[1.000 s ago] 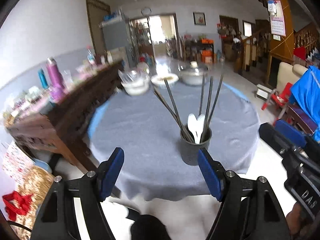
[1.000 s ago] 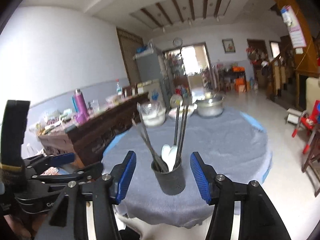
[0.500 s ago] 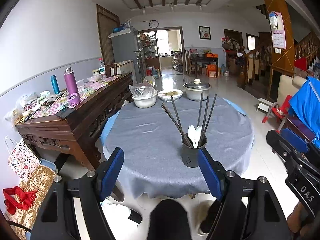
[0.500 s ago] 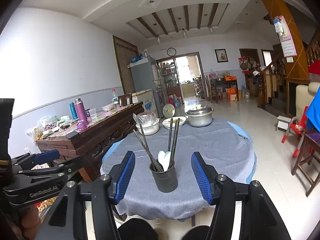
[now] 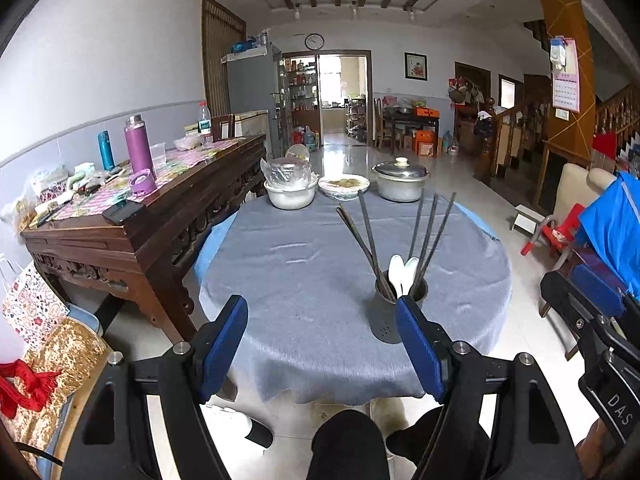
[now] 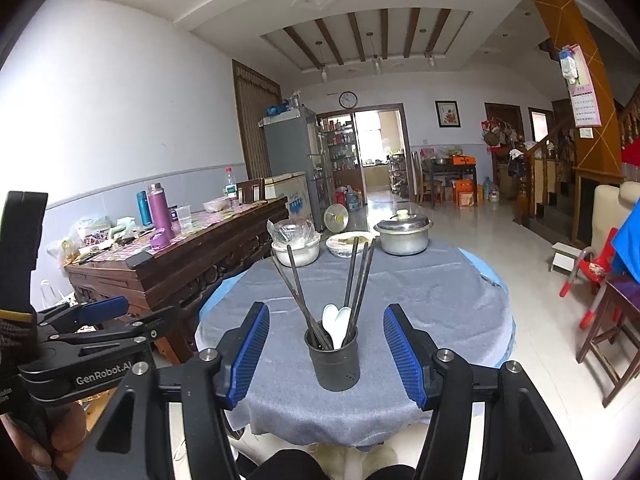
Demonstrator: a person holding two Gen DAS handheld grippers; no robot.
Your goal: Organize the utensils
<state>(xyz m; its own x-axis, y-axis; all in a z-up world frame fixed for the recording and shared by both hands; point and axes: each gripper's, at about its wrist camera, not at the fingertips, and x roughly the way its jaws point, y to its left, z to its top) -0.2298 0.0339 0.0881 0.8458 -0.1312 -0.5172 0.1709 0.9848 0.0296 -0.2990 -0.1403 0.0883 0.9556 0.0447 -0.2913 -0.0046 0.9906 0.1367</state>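
Both grippers empty: left gripper (image 5: 320,344) with jaws wide apart, right gripper (image 6: 326,350) a bit narrower, nothing between the pads of either. Holder (image 6: 333,362) stands upright near the front edge of the round table (image 6: 432,292), holding dark chopsticks (image 6: 358,280) fanned out and what look like two white spoons (image 6: 337,324). Bowls and a lidded pot (image 6: 404,232) sit at the far edge.

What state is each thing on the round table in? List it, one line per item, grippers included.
Utensil holder: upright near the table's front edge, filled.
Chopsticks: standing in the holder, leaning outward.
White spoons: in the holder, bowls up.
Metal pot: lid on.
White bowl: covered with clear plastic.
Left gripper: open, empty.
Right gripper: open, empty.
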